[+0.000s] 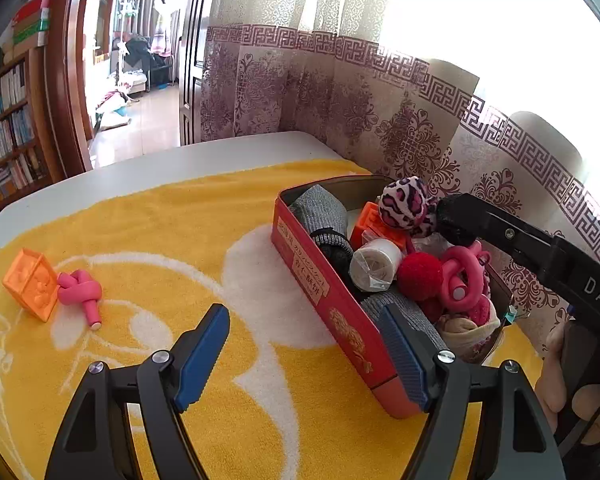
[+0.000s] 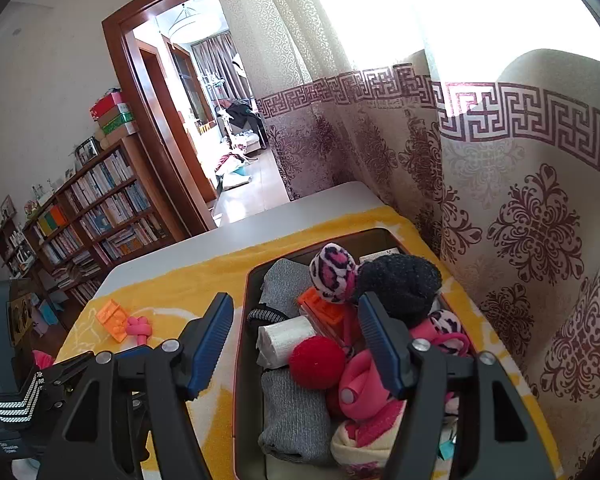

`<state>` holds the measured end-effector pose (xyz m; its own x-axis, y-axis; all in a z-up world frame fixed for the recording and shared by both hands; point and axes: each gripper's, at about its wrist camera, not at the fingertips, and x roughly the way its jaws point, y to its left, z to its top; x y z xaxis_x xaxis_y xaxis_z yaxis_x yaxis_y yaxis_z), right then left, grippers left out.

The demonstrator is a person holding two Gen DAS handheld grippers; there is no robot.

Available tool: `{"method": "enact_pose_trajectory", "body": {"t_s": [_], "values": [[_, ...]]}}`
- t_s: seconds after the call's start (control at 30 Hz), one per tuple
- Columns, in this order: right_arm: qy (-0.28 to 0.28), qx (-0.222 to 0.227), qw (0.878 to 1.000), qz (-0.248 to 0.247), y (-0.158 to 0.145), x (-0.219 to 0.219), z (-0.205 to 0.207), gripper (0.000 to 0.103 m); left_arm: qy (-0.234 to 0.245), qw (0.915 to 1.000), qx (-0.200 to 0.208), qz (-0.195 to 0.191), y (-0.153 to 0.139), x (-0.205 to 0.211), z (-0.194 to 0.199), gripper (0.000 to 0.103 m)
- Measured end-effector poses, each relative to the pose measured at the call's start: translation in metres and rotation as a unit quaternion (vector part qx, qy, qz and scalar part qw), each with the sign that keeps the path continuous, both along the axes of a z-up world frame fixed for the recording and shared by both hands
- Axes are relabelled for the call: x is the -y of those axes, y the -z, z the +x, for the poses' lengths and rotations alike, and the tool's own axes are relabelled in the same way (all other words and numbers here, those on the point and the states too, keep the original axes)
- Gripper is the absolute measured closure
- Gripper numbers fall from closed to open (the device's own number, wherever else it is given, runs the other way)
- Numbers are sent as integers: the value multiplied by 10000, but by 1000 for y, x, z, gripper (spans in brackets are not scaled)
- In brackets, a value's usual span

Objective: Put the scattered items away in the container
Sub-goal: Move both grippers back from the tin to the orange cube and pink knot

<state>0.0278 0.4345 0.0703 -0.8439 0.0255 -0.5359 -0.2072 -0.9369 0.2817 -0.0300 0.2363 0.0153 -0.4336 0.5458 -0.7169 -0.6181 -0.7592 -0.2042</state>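
1. The container is a long red tin [image 1: 332, 300] with a dark inside, a pale label with printed characters and a gold emblem on its long side; it sits on a yellow and white towel [image 1: 180, 216] over a white table [image 1: 148, 160], close to the patterned curtain [image 1: 420, 136]
2. It is heaped full: folded grey socks [image 2: 294, 412], a white wrapped roll [image 1: 376, 264], a red pompom [image 1: 420, 276], a knotted pink rubber toy [image 1: 462, 276], an orange block [image 1: 374, 224], a pink and black leopard-print plush [image 1: 406, 202] and a black fuzzy ball [image 2: 400, 280]
3. Still out on the towel, well apart from the tin, lie an orange toy block [image 1: 32, 284] and, touching its side, a pink knotted toy [image 1: 80, 292]
4. The left gripper [image 1: 308, 356] is spread with nothing between its blue pads; one finger overlaps the near end of the tin in view, the other hangs over bare towel, and the two loose toys lie off beyond that finger
5. The right gripper [image 2: 296, 348] is spread too and pinches nothing; it hovers above the tin, one finger over the towel beside the rim and the other over the heap, the red pompom and white roll showing in the gap
6. In the left wrist view the right gripper's black body reaches in over the tin's far side, a hand [image 1: 572, 380] on its grip
7. A bookshelf [image 2: 96, 216] and an open doorway [image 2: 204, 120] stand beyond the table
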Motion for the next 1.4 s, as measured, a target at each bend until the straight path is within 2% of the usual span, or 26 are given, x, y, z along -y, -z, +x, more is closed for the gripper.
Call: {"method": "enact_pose_trajectory", "body": {"t_s": [0.33, 0.6, 0.87, 1.17, 1.4], "values": [[-428, 52, 9990, 137, -3, 53, -23, 31, -615, 9981, -69, -50, -2, 73, -24, 24], [-859, 177, 9957, 290, -1, 100, -46, 31, -1276, 9917, -110, -105, -1, 147, -46, 24], [-1187, 276, 9917, 399, 0, 137, -64, 31, -1783, 9840, 21, -67, 8, 204, -65, 24], [-1382, 485, 9882, 448, 9, 166, -92, 30, -1841, 9828, 117, -103, 26, 229, -94, 24], [-1550, 683, 9842, 509, 24, 191, -114, 30, -1624, 9863, 36, -270, 39, 225, -121, 24]]}}
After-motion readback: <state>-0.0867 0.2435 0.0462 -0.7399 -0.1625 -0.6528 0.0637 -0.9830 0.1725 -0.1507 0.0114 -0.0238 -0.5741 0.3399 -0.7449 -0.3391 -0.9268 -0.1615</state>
